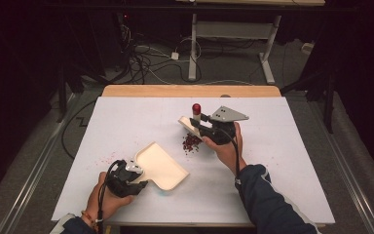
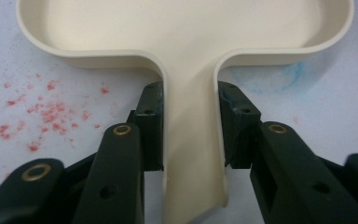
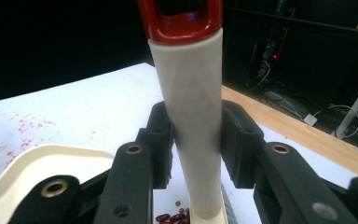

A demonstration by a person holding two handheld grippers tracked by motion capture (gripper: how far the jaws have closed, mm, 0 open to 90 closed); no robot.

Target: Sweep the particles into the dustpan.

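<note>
One dustpan, one brush, one bean pile.

Two black hand-held grippers, one in each of a person's hands. The left hand-held gripper is a compact black block with a small pale metal part on top and a black cable looping from it back along the forearm. The right hand-held gripper carries a grey three-cornered plate dotted with dark screw holes, and its own black cable trails down the wrist. Seen close, the jaws are matte black links with brass-ringed pivots and ribbed inner pads. The right arm wears a dark blue sleeve; a beaded band circles the left wrist.
</note>
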